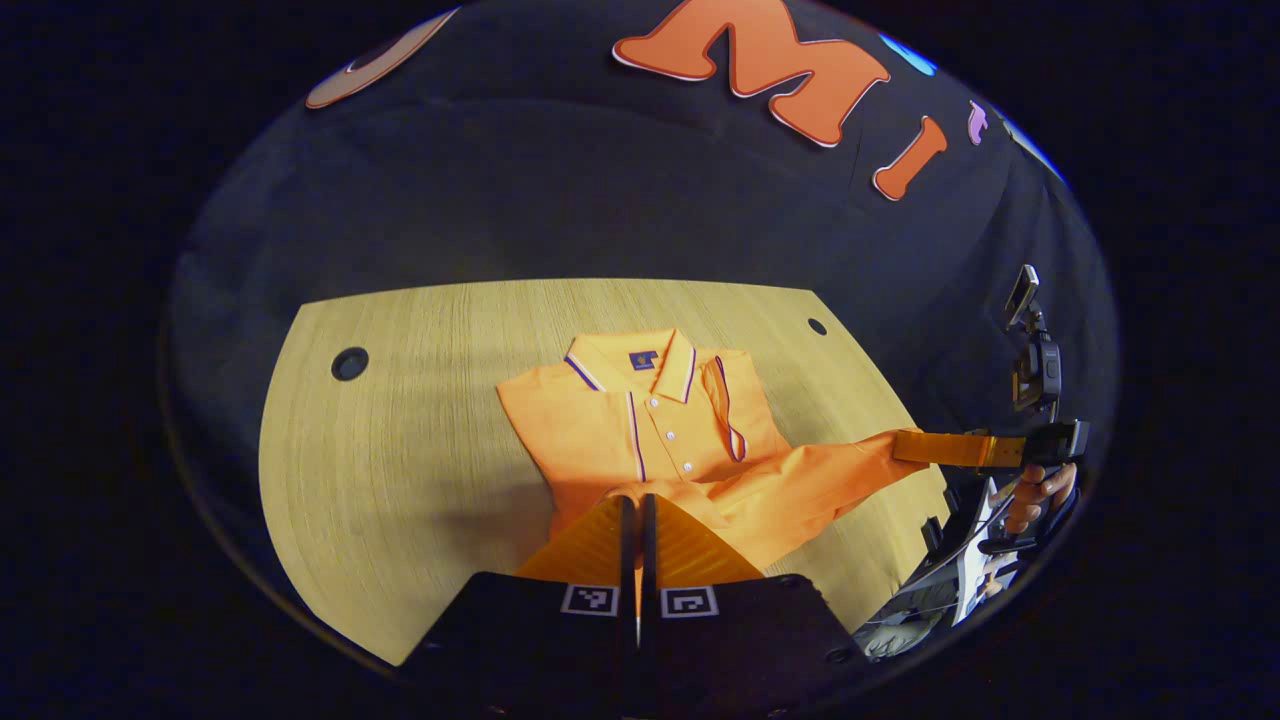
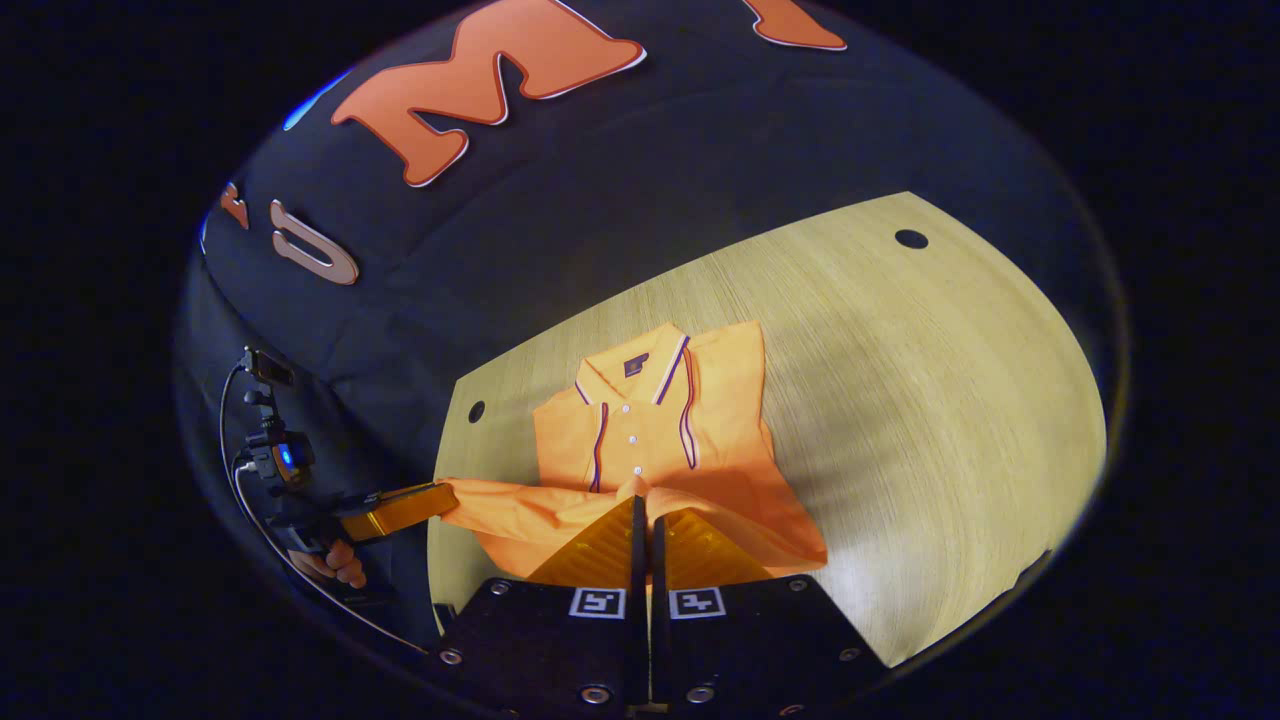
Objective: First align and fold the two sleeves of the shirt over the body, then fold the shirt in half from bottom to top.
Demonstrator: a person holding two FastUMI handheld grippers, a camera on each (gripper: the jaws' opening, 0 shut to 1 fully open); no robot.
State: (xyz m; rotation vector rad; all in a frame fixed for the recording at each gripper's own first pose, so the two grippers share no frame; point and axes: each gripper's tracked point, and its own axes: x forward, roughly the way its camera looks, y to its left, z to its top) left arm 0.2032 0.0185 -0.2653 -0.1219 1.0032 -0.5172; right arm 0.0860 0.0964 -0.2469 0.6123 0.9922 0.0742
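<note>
An orange polo shirt (image 1: 650, 420) (image 2: 640, 420) lies collar-away on the wooden table (image 1: 400, 450), its sleeves folded in over the body. The bottom hem is lifted off the table and stretched between the two grippers. In the left gripper view, my left gripper (image 1: 637, 500) is shut on one hem corner, and my right gripper (image 1: 900, 445) pinches the other corner farther right. In the right gripper view, my right gripper (image 2: 643, 497) is shut on the hem, with the left gripper (image 2: 445, 497) holding the far end at the table's edge.
The table (image 2: 950, 400) has round cable holes (image 1: 349, 363) (image 1: 817, 326) (image 2: 911, 239) near its back corners. Bare wood lies on both sides of the shirt. A hand (image 1: 1040, 490) (image 2: 340, 565) holds each far gripper beyond the table edge.
</note>
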